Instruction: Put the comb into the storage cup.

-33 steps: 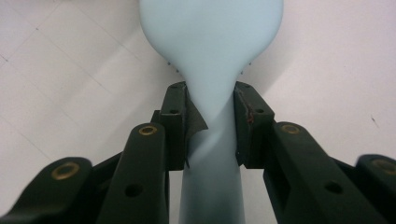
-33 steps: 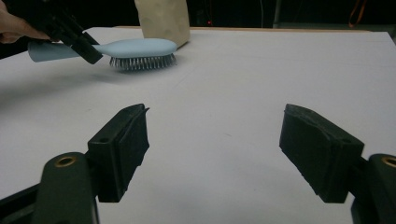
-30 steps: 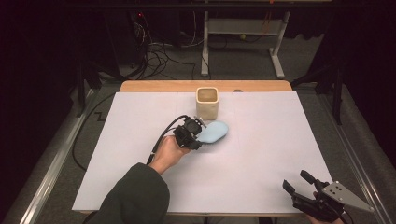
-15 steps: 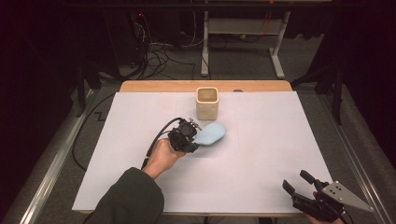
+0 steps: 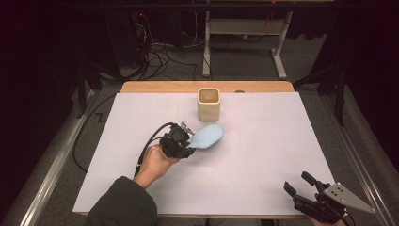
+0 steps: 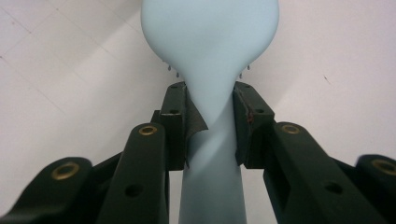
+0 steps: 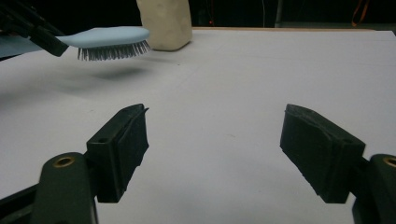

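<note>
Both left tongs (image 6: 208, 126) jaws clamp the blue hairbrush (image 5: 207, 136) handle, head beyond; right tongs (image 7: 215, 151) gape empty.

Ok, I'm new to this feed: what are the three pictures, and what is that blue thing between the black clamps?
No robot here: a person holds a hand-held tool in each hand. The wide picture looks down on the table from above. The other two come from cameras riding on each tool, looking along its jaws. The left tool is shut on the handle of a light blue hairbrush, bristles down, lifted off the table as the right tool's camera shows. The right tool waits open near the table's near right corner, holding nothing. A cream square cup stands just beyond the brush.
</note>
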`<state>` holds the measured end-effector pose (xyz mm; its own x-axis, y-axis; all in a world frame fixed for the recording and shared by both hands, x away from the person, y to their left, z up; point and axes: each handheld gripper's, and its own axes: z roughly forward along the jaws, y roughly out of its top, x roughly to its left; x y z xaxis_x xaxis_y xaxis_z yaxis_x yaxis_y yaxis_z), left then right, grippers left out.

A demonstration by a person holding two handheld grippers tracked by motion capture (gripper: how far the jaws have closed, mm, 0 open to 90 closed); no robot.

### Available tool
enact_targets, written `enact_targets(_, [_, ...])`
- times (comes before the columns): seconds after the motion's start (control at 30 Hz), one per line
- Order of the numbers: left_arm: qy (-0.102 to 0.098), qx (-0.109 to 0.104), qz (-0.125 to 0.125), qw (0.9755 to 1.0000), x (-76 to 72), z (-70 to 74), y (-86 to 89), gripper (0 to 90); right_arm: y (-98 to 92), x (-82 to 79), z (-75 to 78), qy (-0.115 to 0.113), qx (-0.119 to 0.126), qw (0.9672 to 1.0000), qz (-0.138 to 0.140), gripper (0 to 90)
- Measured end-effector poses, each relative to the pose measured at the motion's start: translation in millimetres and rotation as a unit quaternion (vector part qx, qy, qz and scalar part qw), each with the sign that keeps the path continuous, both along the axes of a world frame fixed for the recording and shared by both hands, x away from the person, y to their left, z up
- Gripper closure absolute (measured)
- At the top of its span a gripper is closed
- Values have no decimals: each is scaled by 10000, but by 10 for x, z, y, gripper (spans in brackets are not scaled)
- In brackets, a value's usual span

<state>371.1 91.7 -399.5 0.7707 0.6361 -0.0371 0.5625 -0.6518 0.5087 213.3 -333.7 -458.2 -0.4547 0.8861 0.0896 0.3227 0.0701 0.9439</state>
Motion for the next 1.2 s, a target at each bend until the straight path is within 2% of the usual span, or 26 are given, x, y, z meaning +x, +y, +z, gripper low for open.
enact_targets(0.4, [-160, -211, 110, 9996, -202, -6, 291, 691, 30, 11, 0, -6, -55, 10000, 2, 232])
enact_targets(0.83, [-327, -396, 268, 9983, -455, -33, 554, 691, 102, 24, 2, 20, -11, 9999, 124, 233])
enact_targets(1.2, [-427, -571, 250, 9971, -699, -87, 651, 690, 219, 36, 22, -11, -28, 9995, 301, 233])
